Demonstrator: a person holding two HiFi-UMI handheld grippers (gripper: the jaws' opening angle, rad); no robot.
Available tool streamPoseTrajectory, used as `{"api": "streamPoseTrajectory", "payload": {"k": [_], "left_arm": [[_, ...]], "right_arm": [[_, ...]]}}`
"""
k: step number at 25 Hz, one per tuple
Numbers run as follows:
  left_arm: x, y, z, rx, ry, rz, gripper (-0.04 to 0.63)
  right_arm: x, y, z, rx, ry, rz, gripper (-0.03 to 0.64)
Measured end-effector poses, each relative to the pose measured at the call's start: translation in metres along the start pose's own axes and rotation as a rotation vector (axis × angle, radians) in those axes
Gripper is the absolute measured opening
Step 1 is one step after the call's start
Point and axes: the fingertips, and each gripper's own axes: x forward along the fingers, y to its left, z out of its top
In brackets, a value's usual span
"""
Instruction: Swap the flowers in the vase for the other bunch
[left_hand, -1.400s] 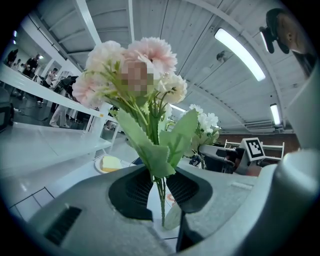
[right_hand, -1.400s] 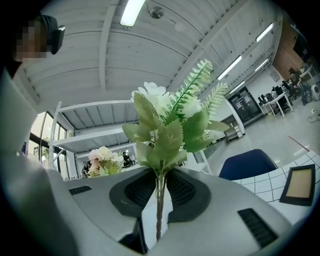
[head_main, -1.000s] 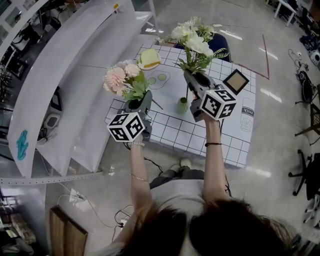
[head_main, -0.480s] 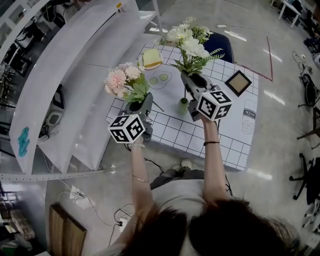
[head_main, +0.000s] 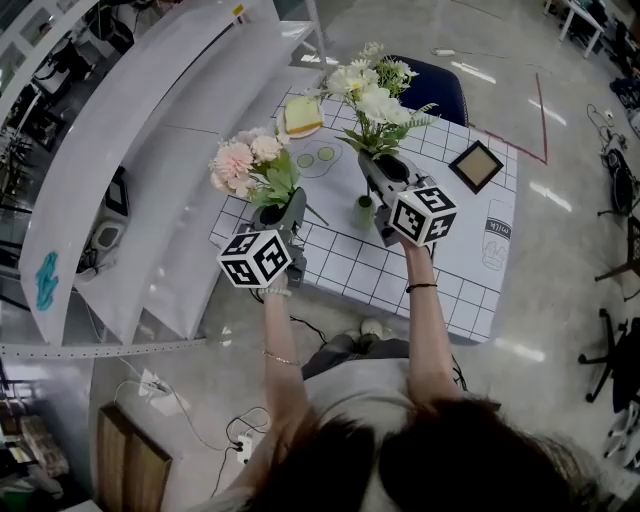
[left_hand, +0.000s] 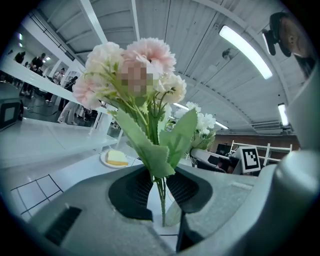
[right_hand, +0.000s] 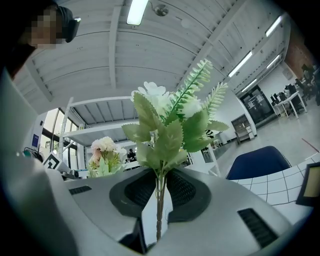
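Step in hand: mid-swap, with both bunches held clear of the desk (head_main: 470, 275).

Lower left of centre in the head view is the left gripper (head_main: 273, 212). Its fingers (left_hand: 134, 189) are drawn in to a narrow gap and pinch the thin stems of the pink bunch (head_main: 245, 160), blooms upright.

Right of centre is the right gripper (head_main: 386, 168). Its fingers (right_hand: 186, 192) are likewise nearly together, clamped on the stems of the white bunch (head_main: 375, 92), also upright.

The vase (head_main: 365, 212) is small and green. It stands on the gridded cloth at frame centre, between the two grippers and just below and left of the right one. No flowers show in it. The lower stem ends of the white bunch are hidden behind the gripper, so I cannot tell whether they touch the rim.

Judgement: the vase is emptied and refilling is pending. The white bunch sits nearer the vase, so it is the likelier one to go in.

Next move:
- Centre the stem ends over the narrow mouth and keep the bunch vertical.
- Lower it straight and let go only once the stems are seated.
- Lay the spare bunch on the desk, clear of the plate (head_main: 300, 118) in the upper middle.
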Motion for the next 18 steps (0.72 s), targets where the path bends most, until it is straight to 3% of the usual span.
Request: {"api": "streamPoseTrajectory", "payload": {"k": [18], "left_arm": [[-0.003,-0.005,-0.014,-0.014,0.008,0.025,0.077]], "right_arm": [[-0.013,0.0,-0.037,0.002,0.043,0.019,0.064]]}}
